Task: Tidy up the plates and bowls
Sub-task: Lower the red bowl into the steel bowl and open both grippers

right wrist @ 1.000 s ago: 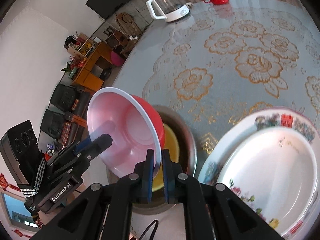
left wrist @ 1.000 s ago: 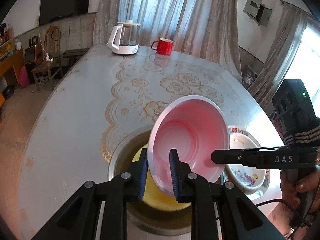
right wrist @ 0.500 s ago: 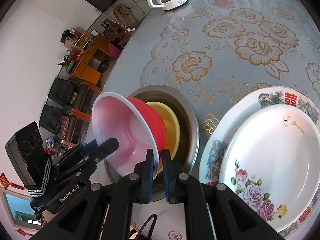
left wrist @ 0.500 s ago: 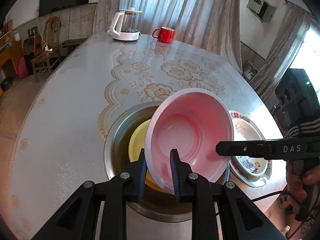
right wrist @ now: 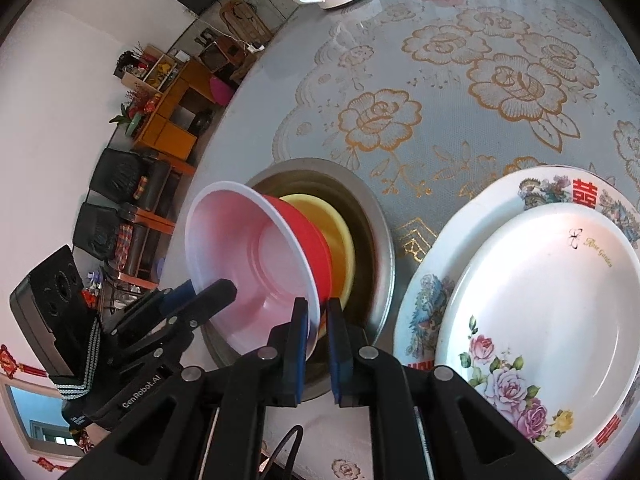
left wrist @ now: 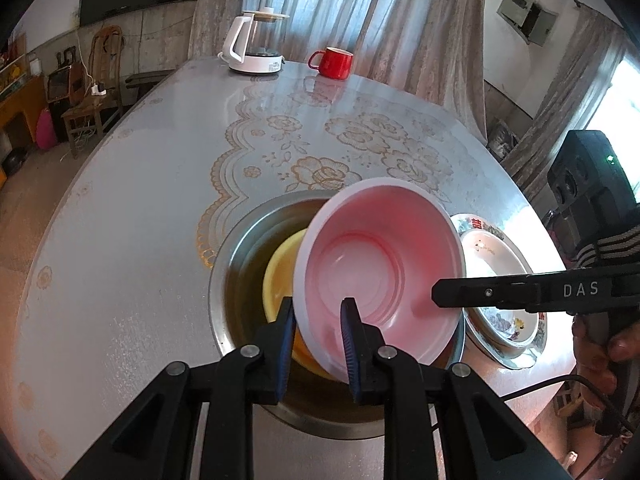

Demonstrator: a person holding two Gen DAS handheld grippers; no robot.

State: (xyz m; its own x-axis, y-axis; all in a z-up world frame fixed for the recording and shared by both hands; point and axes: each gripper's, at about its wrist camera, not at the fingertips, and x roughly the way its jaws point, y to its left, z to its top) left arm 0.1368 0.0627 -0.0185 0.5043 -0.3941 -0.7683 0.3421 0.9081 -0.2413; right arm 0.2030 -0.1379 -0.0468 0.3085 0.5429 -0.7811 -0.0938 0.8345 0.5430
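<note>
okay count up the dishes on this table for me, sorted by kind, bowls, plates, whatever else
Bowls: 3 – red bowl held by both grippers (left, right), yellow bowl, steel basin.
Plates: 2 – floral plate stacked on patterned plate.
Mugs: 1 – red mug.
Kettles: 1 – white kettle.
Total: 7.

We could not see most of the yellow bowl [left wrist: 280, 276], since the red bowl [left wrist: 380, 276] covered it. The steel basin's [left wrist: 232, 280] near rim was hidden behind the left gripper [left wrist: 318, 344]. The larger floral plate [right wrist: 532, 196] ran off the right wrist view's edge, and the smaller plate [right wrist: 552, 288] covered its middle.
</note>
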